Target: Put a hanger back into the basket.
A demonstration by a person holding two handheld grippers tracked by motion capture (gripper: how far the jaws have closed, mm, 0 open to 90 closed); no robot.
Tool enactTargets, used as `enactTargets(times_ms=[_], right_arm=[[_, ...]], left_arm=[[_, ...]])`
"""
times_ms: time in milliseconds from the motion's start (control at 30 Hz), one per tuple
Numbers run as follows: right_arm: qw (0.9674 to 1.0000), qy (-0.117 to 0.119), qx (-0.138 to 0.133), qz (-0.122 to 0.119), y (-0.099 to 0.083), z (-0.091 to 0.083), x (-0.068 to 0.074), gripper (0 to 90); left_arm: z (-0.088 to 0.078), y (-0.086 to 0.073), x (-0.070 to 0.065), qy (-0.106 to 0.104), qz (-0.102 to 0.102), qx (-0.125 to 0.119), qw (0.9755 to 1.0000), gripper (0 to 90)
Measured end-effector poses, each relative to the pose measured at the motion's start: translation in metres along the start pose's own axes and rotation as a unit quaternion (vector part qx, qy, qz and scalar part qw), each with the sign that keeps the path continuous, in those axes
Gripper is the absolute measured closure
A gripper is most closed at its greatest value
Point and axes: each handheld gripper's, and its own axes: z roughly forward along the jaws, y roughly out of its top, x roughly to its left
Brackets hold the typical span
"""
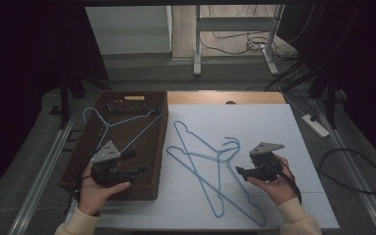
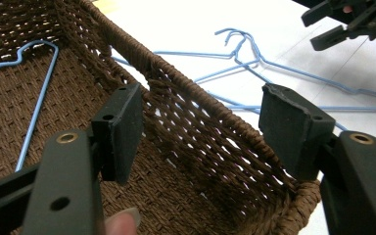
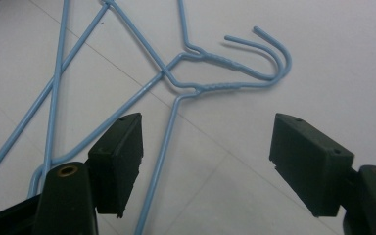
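A blue wire hanger [image 1: 122, 122] lies slanted across the brown wicker basket [image 1: 78, 161] at the left. Two more blue hangers [image 1: 196, 156] lie crossed on the white table top, their hooks [image 3: 274, 54] side by side. My left gripper [image 1: 136, 162] hovers over the basket's near end, open and holding nothing. In the left gripper view it [image 2: 200, 95] faces the basket's woven rim [image 2: 191, 93], with the inside hanger [image 2: 36, 103] to its left. My right gripper [image 1: 243, 164] is just right of the hooks, open and holding nothing. Its view [image 3: 206, 122] looks down on the two hooks.
The white sheet [image 1: 274, 127] covers the table, with bare room right of the hangers. A wooden strip [image 1: 225, 98] runs along the far edge. A power strip [image 1: 316, 125] and cables [image 1: 352, 171] lie on the floor at the right. A desk frame [image 1: 235, 44] stands behind.
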Motion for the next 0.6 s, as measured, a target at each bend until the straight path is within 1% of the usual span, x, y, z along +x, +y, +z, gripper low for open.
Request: enactTargets(times_ms=[67, 200, 333, 533, 600], right_arm=[[1.0000, -0.001, 0.008, -0.001, 0.004, 0.005, 0.001, 28.9], [0.9995, -0.006, 0.029, -0.012, 0.006, 0.014, 0.006, 29.1], [0.9986, -0.005, 0.052, 0.002, 0.006, 0.018, 0.007, 29.1], [0.9977, -0.013, 0.066, 0.005, 0.009, 0.023, 0.009, 29.2], [0.9970, -0.016, 0.075, 0.011, 0.010, 0.026, 0.009, 29.2]], left_arm=[[0.000, -0.002, 0.000, 0.002, -0.001, 0.002, 1.0000, 34.1], [0.001, -0.004, 0.000, 0.005, -0.002, 0.008, 1.0000, 34.1], [0.002, -0.004, -0.001, 0.002, -0.006, 0.009, 0.9999, 34.1], [0.003, -0.002, -0.001, 0.001, -0.002, 0.008, 1.0000, 34.0], [0.003, -0.002, -0.001, 0.001, -0.002, 0.008, 1.0000, 34.0]])
